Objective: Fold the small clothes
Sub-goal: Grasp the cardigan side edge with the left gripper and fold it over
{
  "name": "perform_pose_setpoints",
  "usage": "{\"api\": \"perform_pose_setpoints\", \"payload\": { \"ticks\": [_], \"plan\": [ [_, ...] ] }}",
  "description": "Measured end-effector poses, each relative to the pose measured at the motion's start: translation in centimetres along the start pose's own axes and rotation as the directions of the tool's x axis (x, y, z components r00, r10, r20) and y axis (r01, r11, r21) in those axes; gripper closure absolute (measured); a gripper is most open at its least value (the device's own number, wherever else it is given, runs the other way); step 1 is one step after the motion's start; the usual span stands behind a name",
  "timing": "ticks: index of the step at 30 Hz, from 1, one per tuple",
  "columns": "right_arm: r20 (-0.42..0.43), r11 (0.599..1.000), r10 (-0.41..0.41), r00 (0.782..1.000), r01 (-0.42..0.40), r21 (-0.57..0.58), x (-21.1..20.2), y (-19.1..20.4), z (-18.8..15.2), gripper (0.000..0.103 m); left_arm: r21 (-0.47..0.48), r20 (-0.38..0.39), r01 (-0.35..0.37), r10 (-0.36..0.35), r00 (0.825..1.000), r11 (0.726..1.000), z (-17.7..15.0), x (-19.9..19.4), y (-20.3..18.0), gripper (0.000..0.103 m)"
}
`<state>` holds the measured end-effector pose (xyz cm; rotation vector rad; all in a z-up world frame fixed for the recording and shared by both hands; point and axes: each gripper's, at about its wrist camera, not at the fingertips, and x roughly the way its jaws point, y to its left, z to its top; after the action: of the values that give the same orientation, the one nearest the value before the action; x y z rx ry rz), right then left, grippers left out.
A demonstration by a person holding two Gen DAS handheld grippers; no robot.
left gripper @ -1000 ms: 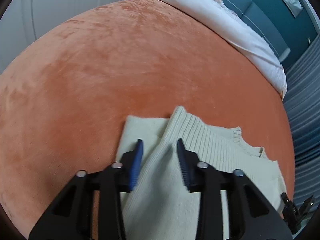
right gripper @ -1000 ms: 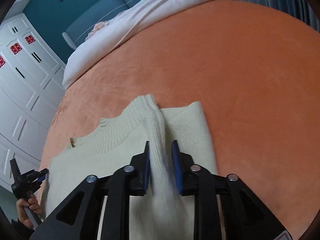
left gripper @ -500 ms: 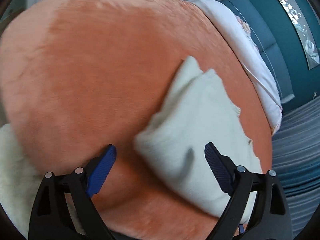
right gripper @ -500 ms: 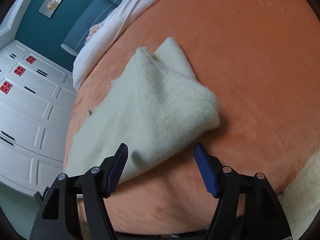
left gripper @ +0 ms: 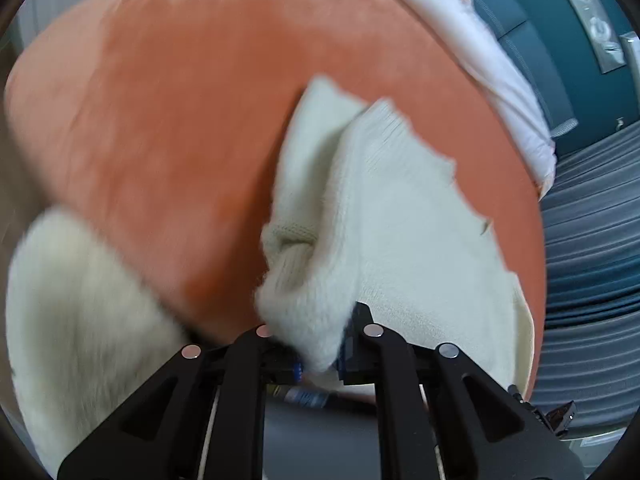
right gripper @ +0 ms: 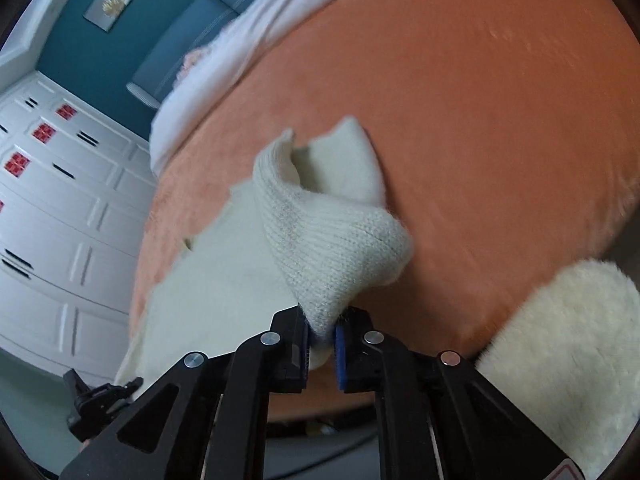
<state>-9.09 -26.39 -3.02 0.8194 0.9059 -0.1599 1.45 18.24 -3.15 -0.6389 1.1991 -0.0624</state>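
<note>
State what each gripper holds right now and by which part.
Both jaws have just been closing. The left gripper pinches the cream knit sweater at its near folded corner; the right gripper pinches its other near corner.

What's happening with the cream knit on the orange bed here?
A person is folding a small cream sweater on an orange bedspread, one tool in each hand. The jaws of the left tool and the right tool have just been closing, and each now pinches a near corner of the knit, with fabric bunched up between the pads. A fluffy cream blanket lies beside it, untouched.
</note>
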Motion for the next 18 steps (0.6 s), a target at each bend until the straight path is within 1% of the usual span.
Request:
{"api": "perform_pose_setpoints", "payload": {
  "ticks": [1,2,3,4,5,7,8,9,10,11,13,15,16,17,18],
  "plan": [
    [-0.043,0.998,-0.06,0.997,0.059,-0.019,0.5,-0.8,-1.2,0.093,0.002,-0.011,-0.025,0.025,1.0,1.0,-1.0,0.6,0.7,0.09],
    [-0.072,0.993,-0.118,0.99,0.116,-0.032,0.8,-1.4,-2.0,0.091,0.005,-0.006,-0.05,0.05,0.999,0.999,-1.7,0.8,1.2,0.083],
    [-0.089,0.989,-0.149,0.985,0.147,-0.024,0.7,-1.9,-2.5,0.09,0.0,0.014,-0.068,0.068,0.998,0.998,-2.0,0.6,1.4,0.072],
    [-0.08,0.99,-0.141,0.987,0.142,-0.004,0.1,-2.1,-2.5,0.09,-0.011,0.043,-0.091,0.091,0.995,0.996,-2.1,-0.2,1.4,0.068],
    [-0.045,0.99,-0.142,0.989,0.142,0.003,-0.8,-2.0,-2.3,0.088,-0.017,0.084,-0.104,0.105,0.991,0.994,-2.0,-1.2,1.2,0.067],
    [0.038,0.979,-0.196,0.98,0.198,-0.043,-2.4,-1.2,-1.7,0.082,0.004,0.165,-0.111,0.109,0.98,0.994,-1.3,-3.3,0.3,0.063],
    [0.089,0.971,-0.211,0.973,0.22,-0.094,-3.2,-0.3,-1.1,0.077,0.032,0.217,-0.116,0.106,0.97,0.993,-0.6,-4.4,-0.6,0.058],
    [0.118,0.967,-0.206,0.971,0.221,-0.127,-3.4,0.6,-0.6,0.072,0.062,0.256,-0.123,0.103,0.961,0.99,-0.1,-5.1,-1.5,0.046],
    [0.142,0.965,-0.183,0.973,0.205,-0.165,-3.5,1.5,0.0,0.058,0.089,0.285,-0.129,0.099,0.953,0.988,0.7,-5.4,-2.0,0.038],
    [0.156,0.964,-0.159,0.975,0.188,-0.189,-3.4,2.2,0.7,0.047,0.111,0.307,-0.135,0.095,0.947,0.985,1.5,-5.4,-3.0,0.03],
    [0.175,0.953,-0.114,0.978,0.157,-0.258,-2.2,3.4,2.5,0.045,0.141,0.317,-0.137,0.086,0.944,0.981,2.8,-4.3,-4.4,0.03],
    [0.167,0.935,-0.115,0.979,0.163,-0.314,0.2,4.5,4.1,0.044,0.141,0.262,-0.151,0.11,0.959,0.978,4.5,-1.2,-5.0,0.031],
    [0.149,0.933,-0.123,0.981,0.165,-0.319,1.7,4.7,4.8,0.044,0.122,0.214,-0.134,0.105,0.971,0.983,5.1,0.4,-4.8,0.034],
    [0.121,0.938,-0.118,0.986,0.15,-0.313,2.7,4.8,5.2,0.06,0.105,0.172,-0.114,0.095,0.981,0.988,5.6,1.5,-4.8,0.049],
    [0.08,0.948,-0.093,0.992,0.113,-0.298,3.9,4.7,5.8,0.082,0.086,0.142,-0.107,0.094,0.985,0.991,5.9,2.6,-4.4,0.068]
  ]
}}
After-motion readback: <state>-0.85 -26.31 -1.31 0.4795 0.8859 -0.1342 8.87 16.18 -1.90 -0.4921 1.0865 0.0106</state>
